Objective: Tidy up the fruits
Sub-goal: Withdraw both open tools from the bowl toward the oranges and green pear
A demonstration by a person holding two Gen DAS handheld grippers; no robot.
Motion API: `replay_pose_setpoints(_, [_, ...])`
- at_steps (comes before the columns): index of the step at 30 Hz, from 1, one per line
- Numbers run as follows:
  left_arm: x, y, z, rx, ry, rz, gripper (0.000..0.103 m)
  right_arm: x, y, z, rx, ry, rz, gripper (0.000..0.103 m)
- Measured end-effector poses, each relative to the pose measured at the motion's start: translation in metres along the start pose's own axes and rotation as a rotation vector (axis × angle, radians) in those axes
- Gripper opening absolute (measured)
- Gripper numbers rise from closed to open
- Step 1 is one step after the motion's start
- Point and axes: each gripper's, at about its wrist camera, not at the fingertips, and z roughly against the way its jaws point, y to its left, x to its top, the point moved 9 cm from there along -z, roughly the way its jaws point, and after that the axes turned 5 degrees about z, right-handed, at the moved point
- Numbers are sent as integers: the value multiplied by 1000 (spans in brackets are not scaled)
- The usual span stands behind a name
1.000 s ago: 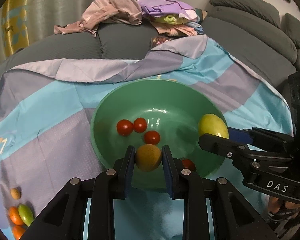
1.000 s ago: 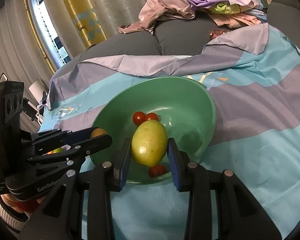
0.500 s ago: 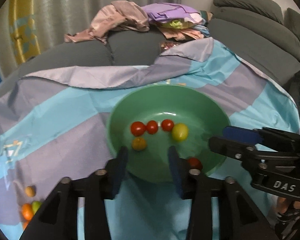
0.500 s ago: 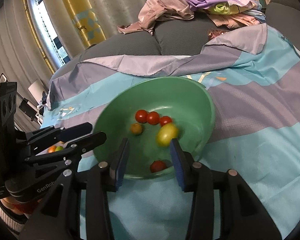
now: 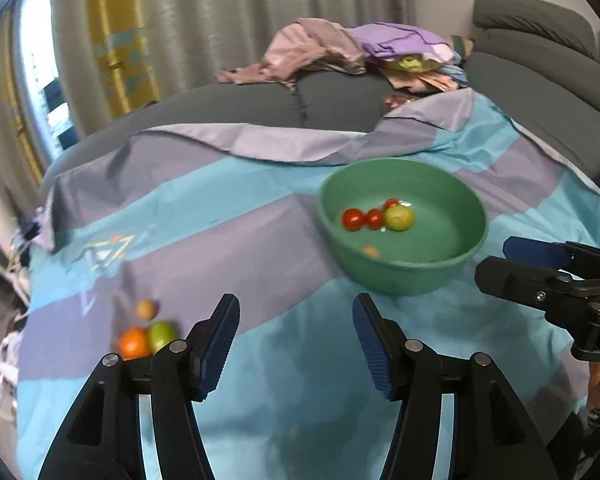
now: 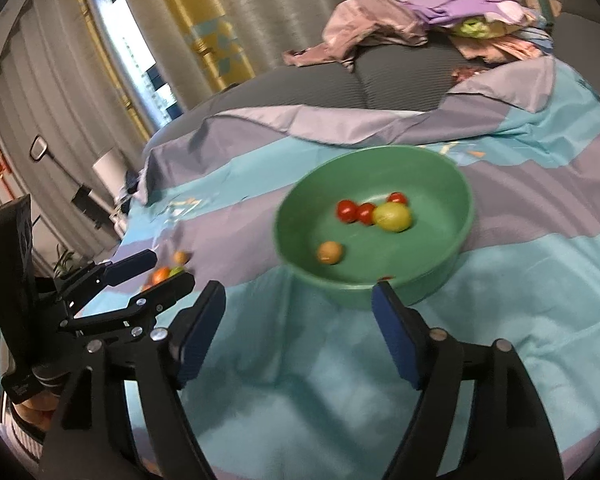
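L gripper point(image 5: 296, 344) jaws wide, nothing between them, held low over the cloth point(image 5: 260, 240) w/ the bowl point(image 5: 400, 276) ahead and to the right. R gripper point(image 6: 300, 324) also spread wide and empty, near rim of bowl just past its right finger. Each gripper shows in the other's view: the R one pokes in at right edge of L view, the L one sits at lower left of R view, both above the cloth, apart from the bowl.

No legible writing in either view; red ornament at far left of R view too small to read.

Bowl holds three red tomatoes point(image 6: 347, 211) in a row touching a yellow-green fruit point(image 6: 393, 217), plus a small brown fruit point(image 6: 330, 252) lying apart nearer the front wall. R view shows the brown one clearly; in L view it's only a blurred orange spot low in the bowl. L view shows loose fruit on cloth well left of bowl: an orange one point(image 5: 134, 342) touching a green one point(image 5: 162, 336), a small tan one point(image 5: 145, 309) just behind. In R view these are mostly hidden behind L gripper's fingers
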Motion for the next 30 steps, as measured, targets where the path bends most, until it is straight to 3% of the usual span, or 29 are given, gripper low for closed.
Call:
replay_pose_setpoints(16, [-31, 65, 44, 87, -31, 127, 62, -8, 80, 3, 78, 43, 142, 77])
replay_pose_setpoints(30, [-58, 123, 53, 128, -31, 235, 62, -16, 133, -28, 122, 117, 228, 77])
